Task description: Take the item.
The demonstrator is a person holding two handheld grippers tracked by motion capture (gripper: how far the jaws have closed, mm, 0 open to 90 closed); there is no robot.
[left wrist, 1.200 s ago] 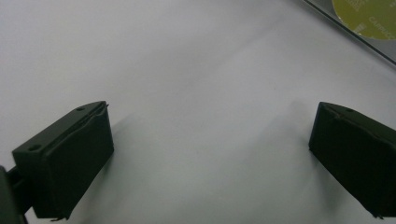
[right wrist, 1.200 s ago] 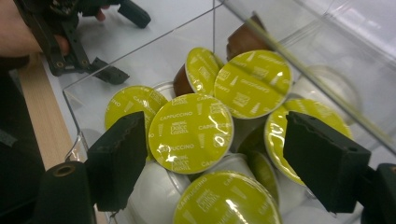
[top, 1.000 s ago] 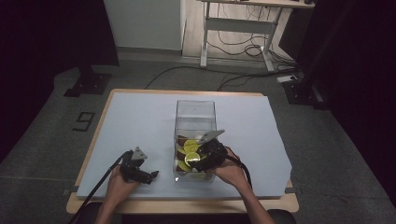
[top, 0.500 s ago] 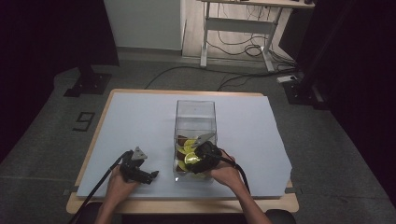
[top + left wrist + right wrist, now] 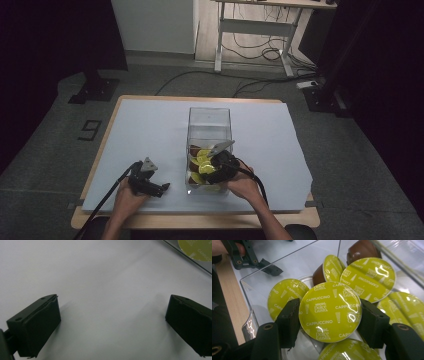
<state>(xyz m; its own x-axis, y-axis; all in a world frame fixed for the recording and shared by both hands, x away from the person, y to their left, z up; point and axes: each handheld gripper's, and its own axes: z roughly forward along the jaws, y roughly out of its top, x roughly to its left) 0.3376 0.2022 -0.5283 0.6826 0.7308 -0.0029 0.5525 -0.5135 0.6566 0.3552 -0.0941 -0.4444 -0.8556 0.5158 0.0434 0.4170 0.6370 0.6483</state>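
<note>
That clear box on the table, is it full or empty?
Partly filled. The clear box holds coffee capsules heaped at its near end, while its far end looks bare. The right gripper reaches in around one capsule.

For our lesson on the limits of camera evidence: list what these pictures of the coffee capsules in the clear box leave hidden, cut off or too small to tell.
- Capsule count: in the right gripper view, lids overlap and the edges cut some off.
- Held capsule: the right gripper, whose jaws have just been closing, hides its body sides.
- High view: capsule print is too small; the hand covers part of the clear box.
- Left gripper: the frame edge crops one yellow lid.
</note>
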